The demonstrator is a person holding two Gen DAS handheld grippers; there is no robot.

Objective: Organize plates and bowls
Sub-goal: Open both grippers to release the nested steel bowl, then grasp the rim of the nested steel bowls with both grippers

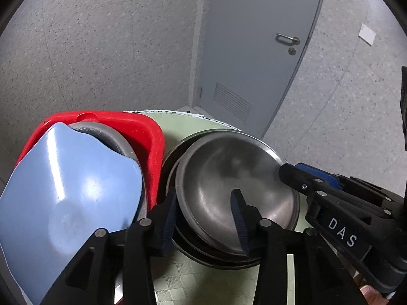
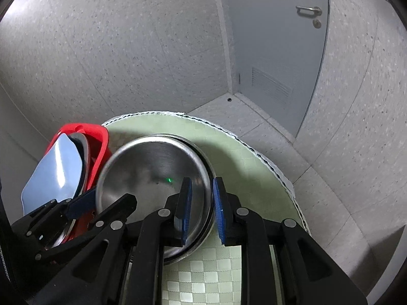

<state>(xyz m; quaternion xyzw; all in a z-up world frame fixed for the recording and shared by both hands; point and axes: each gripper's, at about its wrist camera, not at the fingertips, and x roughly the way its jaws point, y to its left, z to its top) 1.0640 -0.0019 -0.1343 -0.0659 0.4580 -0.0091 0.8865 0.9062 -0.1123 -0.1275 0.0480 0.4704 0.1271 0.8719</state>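
Straddling the steel bowl rim with my left gripper part-open, not pinching, right gripper clamped on the opposite rim, red basket just left.

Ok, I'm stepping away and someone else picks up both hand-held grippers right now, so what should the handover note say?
Left hand-held gripper: open, straddling the top steel plate's near-left rim, not pinching.
Right hand-held gripper: shut on that plate's right rim.
The plate sits tilted on a stack of steel plates on the green-clothed table.
Done: a blue plate and a steel dish stand in the red basin.
Left: move the top plate and the stack beneath, probably into the basin.
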